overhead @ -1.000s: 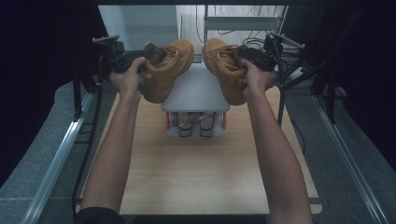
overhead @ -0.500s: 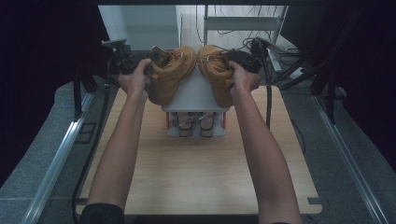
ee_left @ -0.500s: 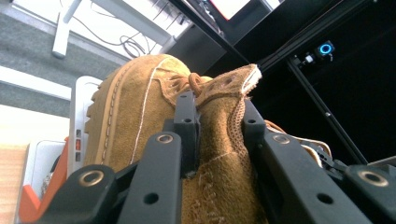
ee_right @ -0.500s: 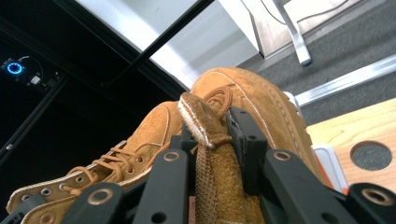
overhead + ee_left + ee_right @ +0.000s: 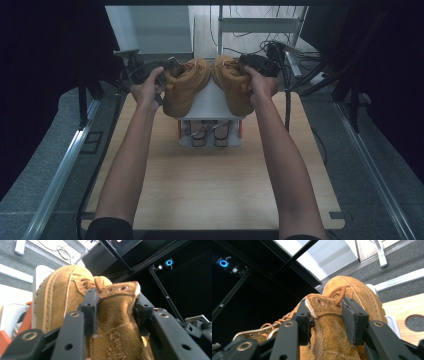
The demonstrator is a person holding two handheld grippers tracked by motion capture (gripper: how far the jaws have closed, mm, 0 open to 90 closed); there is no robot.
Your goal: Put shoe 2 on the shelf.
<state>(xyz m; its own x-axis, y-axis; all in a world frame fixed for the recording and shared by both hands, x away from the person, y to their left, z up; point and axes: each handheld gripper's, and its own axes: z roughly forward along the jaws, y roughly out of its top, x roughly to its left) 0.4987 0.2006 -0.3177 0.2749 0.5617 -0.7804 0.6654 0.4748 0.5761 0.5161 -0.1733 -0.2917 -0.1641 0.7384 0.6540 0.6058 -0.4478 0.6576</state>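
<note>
Two tan suede boots hang side by side over a white shoe rack (image 5: pixel 210 102) at the far middle of the table. My left gripper (image 5: pixel 165 75) is shut on the collar of the left boot (image 5: pixel 184 89). In the left gripper view its jaws (image 5: pixel 115 305) clamp that collar, and the boot's toe (image 5: pixel 56 297) points away. My right gripper (image 5: pixel 246 67) is shut on the collar of the right boot (image 5: pixel 234 86). The right gripper view has the jaws (image 5: pixel 328 315) pinching the laced collar of that boot (image 5: pixel 359 293). The left boot's collar (image 5: pixel 262 333) lies beside it.
A pair of dark sandals (image 5: pixel 207 134) sits on the rack's lower shelf. The wooden table (image 5: pixel 215 185) stretches toward the person. Cables (image 5: pixel 287 65) trail at the far right, and metal rails (image 5: pixel 60 170) run along both sides.
Both hands have swung inward, so the two boots went from wide apart to close together over the top of the rack.
</note>
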